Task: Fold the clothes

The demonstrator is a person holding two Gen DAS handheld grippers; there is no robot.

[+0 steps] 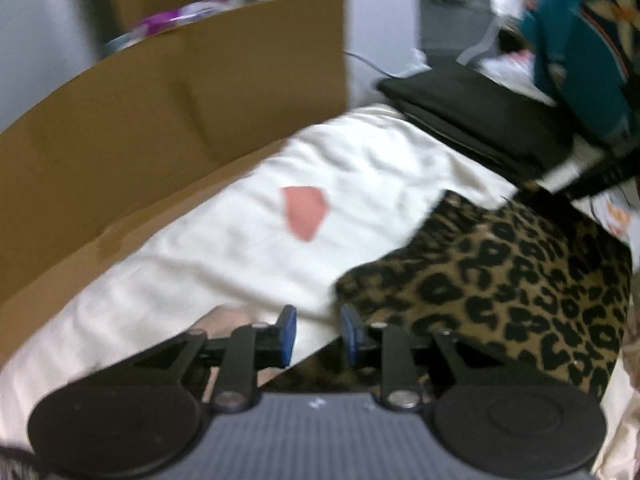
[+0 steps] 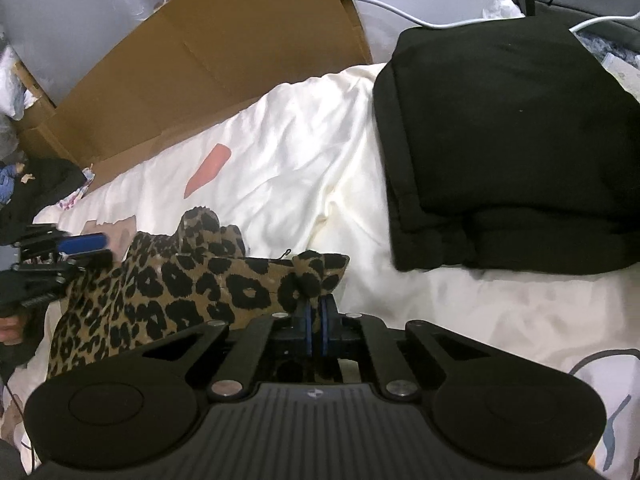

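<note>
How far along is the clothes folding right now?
Done: a black garment lies folded on the white bedding. In hand: the right gripper is pinching a corner of the leopard-print garment, while the left gripper is open beside it. Left: the leopard piece, still bunched.

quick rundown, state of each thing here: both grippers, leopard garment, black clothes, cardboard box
left gripper: open, nothing between its pads
right gripper: shut on the leopard garment's near edge
leopard garment: rumpled on the bed, not folded flat
black clothes: folded, stacked on the white bedding
cardboard box: flaps open, standing beside the bed
</note>
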